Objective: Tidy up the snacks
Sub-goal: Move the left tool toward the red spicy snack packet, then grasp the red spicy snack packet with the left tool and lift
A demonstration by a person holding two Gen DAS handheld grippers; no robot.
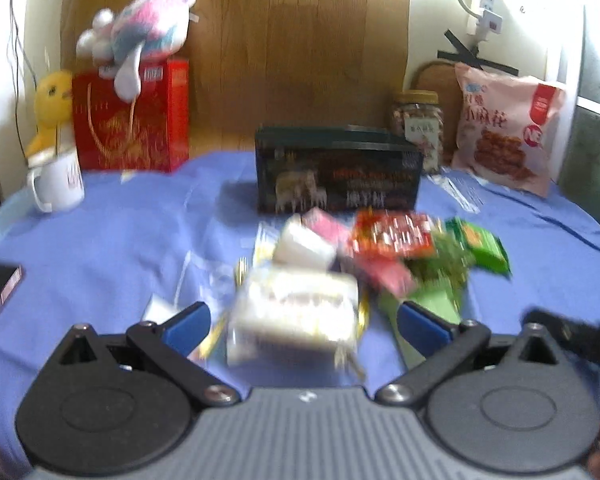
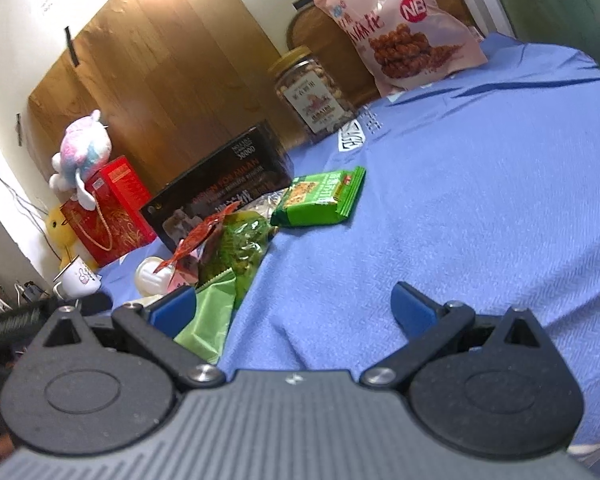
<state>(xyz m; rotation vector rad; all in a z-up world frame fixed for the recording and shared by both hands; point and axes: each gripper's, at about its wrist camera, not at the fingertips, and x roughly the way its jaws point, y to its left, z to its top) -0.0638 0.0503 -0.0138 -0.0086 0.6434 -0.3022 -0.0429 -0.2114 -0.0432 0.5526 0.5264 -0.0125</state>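
Reaching for snacks heaped on a blue-clothed counter (image 2: 480, 208); both tools empty.

Left gripper (image 1: 302, 322): fingers spread wide, gripping nothing; white wrapped snack (image 1: 296, 316) lies between them, long axis crosswise, contact unclear through blur; left is the nearer tool. Right gripper (image 2: 296, 304): fingers wide apart, empty; pile off its left finger. Right view alone shows sharply the green packet (image 2: 320, 198) at the pile's far right; left view alone shows the white snack.

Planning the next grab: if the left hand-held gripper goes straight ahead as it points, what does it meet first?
Most likely the white wrapped snack, blurred but lying between the open fingers of the left hand-held gripper. The snack pile and dark box lie beyond.
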